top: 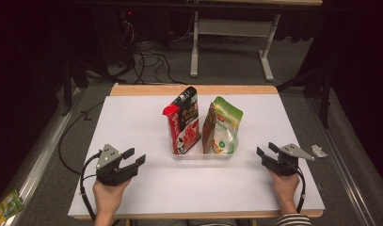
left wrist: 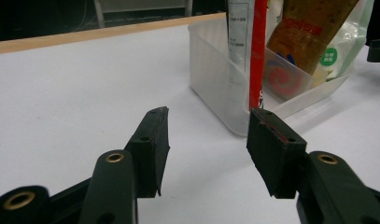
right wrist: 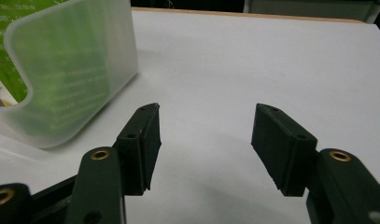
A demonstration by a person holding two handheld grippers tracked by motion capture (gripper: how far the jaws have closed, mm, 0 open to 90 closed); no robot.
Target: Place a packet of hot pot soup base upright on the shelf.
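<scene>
Both your claws rest apart and empty on the white table (top: 132, 197): left claw (top: 135, 157), right claw (top: 266, 150). Between them, the clear plastic tray (top: 203, 156) holds the upright red-black pouch (top: 183, 123) and green-white pouch (top: 224, 127). Approach level, pinching one pouch's top edge.

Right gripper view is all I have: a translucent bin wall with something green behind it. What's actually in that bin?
Observer: Two pouches stand upright in the clear bin: a red and black pouch on the left, a green and white pouch on the right.
Operator: Where's the other gripper?
Observer: The left gripper rests on the white table, left of the bin, jaws open and pointed toward it, holding nothing.
Operator: And mine, relative to the bin?
Observer: The right gripper sits right of the bin, apart from it, jaws open and empty.
</scene>
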